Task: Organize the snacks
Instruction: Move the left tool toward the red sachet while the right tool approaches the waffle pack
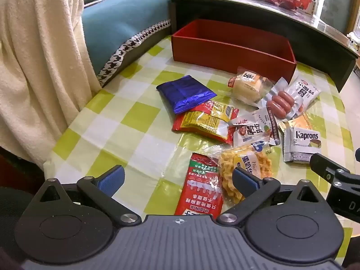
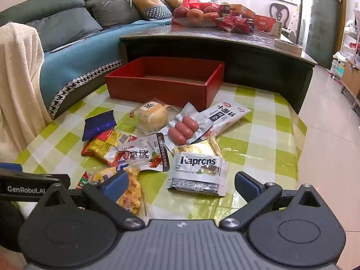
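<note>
Here the snacks lie in a loose heap on the green-checked counter, just in front of an open red box: a shiny blue packet, a wrapped pale bun, three small sausages sealed in clear plastic, a silver Kaprons bar and a bag of yellow crisps. The left gripper and right gripper both hang spread wide over the near packets, holding nothing.

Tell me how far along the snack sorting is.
Barely started. Done: nothing, the red box looks empty. In hand: nothing, left gripper and right gripper both have open jaws. Left: every packet, including the Kaprons pack and sausages, lies on the tablecloth.
</note>
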The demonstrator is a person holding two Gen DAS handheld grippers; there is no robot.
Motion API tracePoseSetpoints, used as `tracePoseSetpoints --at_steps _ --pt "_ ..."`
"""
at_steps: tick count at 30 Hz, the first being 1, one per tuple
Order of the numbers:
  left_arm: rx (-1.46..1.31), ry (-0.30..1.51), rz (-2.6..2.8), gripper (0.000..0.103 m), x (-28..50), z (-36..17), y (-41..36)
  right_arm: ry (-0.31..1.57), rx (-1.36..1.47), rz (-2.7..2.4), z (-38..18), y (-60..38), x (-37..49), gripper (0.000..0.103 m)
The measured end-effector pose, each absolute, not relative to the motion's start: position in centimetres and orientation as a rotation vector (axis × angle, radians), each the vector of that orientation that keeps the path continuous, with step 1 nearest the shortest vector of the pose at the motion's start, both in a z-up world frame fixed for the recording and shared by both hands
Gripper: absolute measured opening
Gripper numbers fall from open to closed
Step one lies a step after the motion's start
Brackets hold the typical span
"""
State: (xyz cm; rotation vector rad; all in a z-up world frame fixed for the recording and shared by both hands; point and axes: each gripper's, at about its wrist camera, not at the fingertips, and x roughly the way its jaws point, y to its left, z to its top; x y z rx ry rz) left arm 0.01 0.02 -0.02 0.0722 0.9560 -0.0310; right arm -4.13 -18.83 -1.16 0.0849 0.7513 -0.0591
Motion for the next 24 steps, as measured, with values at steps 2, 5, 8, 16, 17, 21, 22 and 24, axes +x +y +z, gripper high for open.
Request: tracePoseSetpoints --at_steps 2,5,8,16,17,21,22,24 --pt "0.079 0.957 -0.021 0.103 0.05 -0.06 0.02 0.755 0.083 -0.059 -1.19 -18.75 -4.12 0.103" --pt "0.07 0.967 -0.016 0.103 0.51 -0.26 0.34 0.763 0.08 -0.058 -1.25 -18.74 -3.95 0.103" --pt "0.071 0.97 -0.012 0.103 0.55 -0.3 0.24 0.764 0.08 -0.056 -1.24 -18.8 -3.99 0.103" --pt "0.085 0.982 -0.004 0.103 0.29 -0.45 -0.08 0.771 0.071 -0.061 -1.4 -18.71 -3.95 0.103" --pt "0.085 0.984 -0.003 0.103 0.29 -0.49 -0.08 0.772 0.07 -0.061 -1.42 -18.71 -3.94 0.103" --pt "0.089 0.994 -0.004 0.103 0.29 -0.63 -0.13 0.784 0.067 -0.064 -1.66 -18.74 -3.83 0.103" --pt "0.09 0.996 -0.004 0.103 0.28 -0.65 -0.12 0.787 0.066 -0.063 -1.68 -18.73 -3.82 0.103" --pt "0.092 0.998 -0.006 0.103 0.24 -0.71 -0.19 0.79 0.062 -0.062 -1.76 -18.68 -3.82 0.103"
